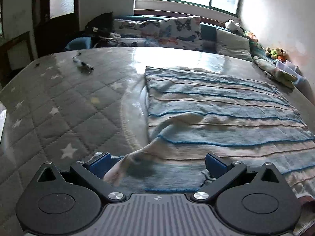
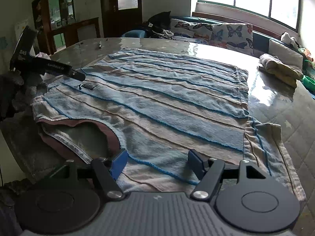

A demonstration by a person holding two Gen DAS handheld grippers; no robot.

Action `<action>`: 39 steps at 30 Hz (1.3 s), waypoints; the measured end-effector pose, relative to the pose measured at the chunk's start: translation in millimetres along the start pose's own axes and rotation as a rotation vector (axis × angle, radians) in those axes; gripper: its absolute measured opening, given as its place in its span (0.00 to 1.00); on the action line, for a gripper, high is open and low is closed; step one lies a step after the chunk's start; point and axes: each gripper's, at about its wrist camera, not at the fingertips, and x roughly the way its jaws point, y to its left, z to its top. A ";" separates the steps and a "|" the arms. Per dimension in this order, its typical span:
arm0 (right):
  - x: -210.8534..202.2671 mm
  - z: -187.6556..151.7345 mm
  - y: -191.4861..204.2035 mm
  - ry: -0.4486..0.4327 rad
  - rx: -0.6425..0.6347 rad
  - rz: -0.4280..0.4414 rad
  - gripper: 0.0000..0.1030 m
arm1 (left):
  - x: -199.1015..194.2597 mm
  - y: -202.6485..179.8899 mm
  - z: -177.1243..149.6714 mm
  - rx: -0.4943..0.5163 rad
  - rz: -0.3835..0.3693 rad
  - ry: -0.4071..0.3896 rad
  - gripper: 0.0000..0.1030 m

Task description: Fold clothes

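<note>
A blue and beige striped T-shirt (image 2: pixel 167 102) lies flat on the table, its maroon collar (image 2: pixel 78 137) near me. In the left wrist view the shirt (image 1: pixel 226 114) fills the right half, one sleeve reaching towards my left gripper (image 1: pixel 157 164). That gripper is open, its blue pads either side of the sleeve's end, just above the cloth. My right gripper (image 2: pixel 157 162) is open over the shoulder part of the shirt, right of the collar. The left gripper also shows in the right wrist view (image 2: pixel 78 76), at the shirt's far left edge.
The table has a glossy cover over a grey quilted star-patterned cloth (image 1: pixel 59 108). A small dark object (image 1: pixel 83 64) lies at its far left. A folded beige garment (image 2: pixel 279 68) sits at the far right. A bench with butterfly cushions (image 2: pixel 220 31) runs under the window.
</note>
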 end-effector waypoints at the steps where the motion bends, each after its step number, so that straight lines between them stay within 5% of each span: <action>1: -2.6 -0.1 -1.3 -0.008 0.009 -0.004 0.68 | -2.3 -0.3 -0.9 0.001 -0.002 0.000 1.00; 9: -27.1 -3.9 -25.0 -0.079 0.110 -0.090 0.69 | -26.1 -26.2 -11.2 0.044 -0.058 -0.001 1.00; 17: -46.7 -27.8 -86.7 -0.109 0.291 -0.379 0.70 | -43.1 -68.0 -22.7 0.126 -0.141 -0.001 1.00; 22: -53.3 -47.9 -114.0 -0.100 0.412 -0.448 0.66 | -41.8 -98.8 -25.4 0.190 -0.196 0.013 1.00; 31: -53.6 -59.6 -120.5 -0.105 0.471 -0.447 0.37 | -47.5 -162.5 -35.6 0.331 -0.347 0.010 1.00; 33: -57.4 -57.9 -119.5 -0.122 0.481 -0.433 0.21 | -46.7 -173.8 -38.8 0.360 -0.367 0.010 1.00; 39: -70.5 -51.9 -116.0 -0.177 0.511 -0.385 0.10 | -43.4 -196.2 -52.4 0.437 -0.405 0.031 1.00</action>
